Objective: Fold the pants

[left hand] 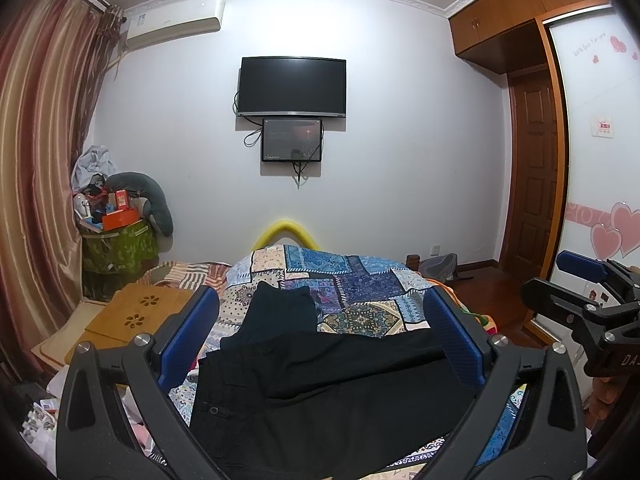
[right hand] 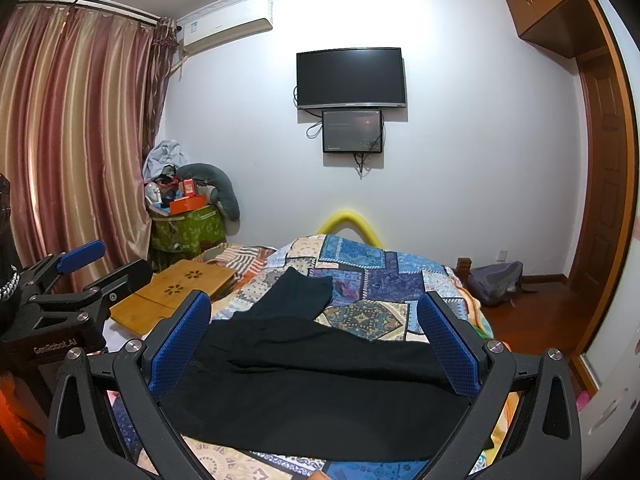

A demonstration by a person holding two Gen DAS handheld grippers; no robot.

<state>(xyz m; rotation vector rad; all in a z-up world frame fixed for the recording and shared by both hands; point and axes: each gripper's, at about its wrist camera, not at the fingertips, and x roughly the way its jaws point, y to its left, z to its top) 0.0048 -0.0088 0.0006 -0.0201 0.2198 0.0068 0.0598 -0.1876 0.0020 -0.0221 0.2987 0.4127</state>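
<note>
On patchwork quilt (left hand: 360, 280), black pants (left hand: 320, 380) legs toward far wall, both hand-held grippers released.

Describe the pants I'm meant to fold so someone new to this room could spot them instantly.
Start at the bed with the blue patchwork quilt below the wall-mounted TV. The black pants lie spread across its near end, one leg angled toward the TV. They are the only plain dark cloth there, unlike the patterned quilt or the wooden lap desk to their left.

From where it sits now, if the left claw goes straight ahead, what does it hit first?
Probably the black pants spread on the patchwork quilt. The open left claw hovers over them; depth is unclear.
</note>
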